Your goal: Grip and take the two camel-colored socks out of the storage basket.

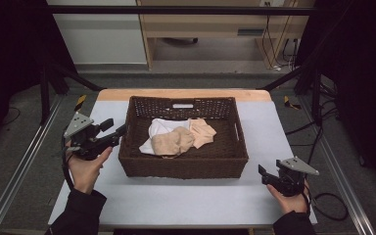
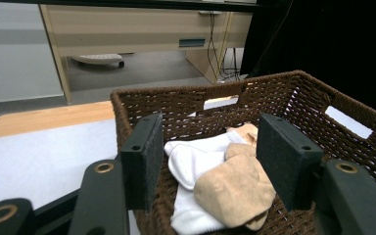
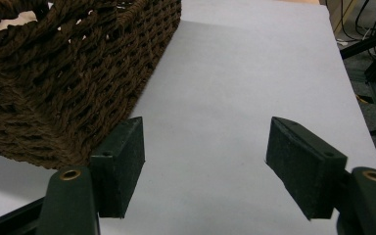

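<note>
Beyond the left gripper (image 2: pixel 208 161), jaws apart and empty, socks (image 2: pixel 220 188) lie in the basket (image 2: pixel 293 93).

Grey floor (image 1: pixel 200 78) beyond surface (image 1: pixel 186 196). Pale wood desk (image 1: pixel 200 24) against white wall (image 1: pixel 98 39); cables (image 1: pixel 274 44) hung beside it. Dim sides.

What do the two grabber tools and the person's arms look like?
Each gripper, left gripper and right gripper, is black with two flat, square-ended pads, brass-coloured rivets, a grey three-cornered plate on top and a black cable. The person wears dark sleeves.
</note>
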The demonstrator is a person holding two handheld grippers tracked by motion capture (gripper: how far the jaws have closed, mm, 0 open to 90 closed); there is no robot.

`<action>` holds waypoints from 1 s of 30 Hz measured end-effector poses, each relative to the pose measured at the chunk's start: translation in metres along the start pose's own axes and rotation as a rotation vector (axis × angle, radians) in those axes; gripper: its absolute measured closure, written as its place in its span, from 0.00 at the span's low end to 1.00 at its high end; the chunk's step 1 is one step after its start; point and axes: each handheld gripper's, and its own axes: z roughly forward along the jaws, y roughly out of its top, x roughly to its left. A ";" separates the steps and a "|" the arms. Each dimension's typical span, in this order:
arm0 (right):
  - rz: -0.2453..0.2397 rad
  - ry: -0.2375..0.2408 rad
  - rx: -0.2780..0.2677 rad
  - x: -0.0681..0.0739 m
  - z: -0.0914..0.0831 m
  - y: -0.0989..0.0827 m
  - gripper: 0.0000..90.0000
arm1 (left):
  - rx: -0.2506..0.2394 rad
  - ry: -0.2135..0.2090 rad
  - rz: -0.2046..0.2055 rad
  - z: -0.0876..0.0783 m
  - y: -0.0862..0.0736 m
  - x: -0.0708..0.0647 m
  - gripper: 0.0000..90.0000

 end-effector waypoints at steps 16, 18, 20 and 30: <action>0.007 0.002 -0.002 -0.001 0.001 0.001 0.36 | 0.039 -0.016 0.033 0.046 0.010 -0.017 0.46; 0.006 -0.002 -0.002 -0.001 0.002 0.001 0.36 | 0.058 -0.004 0.056 0.058 0.010 -0.018 0.46; 0.006 -0.001 -0.005 -0.002 0.002 0.001 0.36 | 0.065 -0.004 0.059 0.065 0.009 -0.020 0.45; 0.011 -0.006 -0.015 -0.003 0.002 0.001 0.36 | 0.089 -0.007 0.085 0.100 0.007 -0.025 0.45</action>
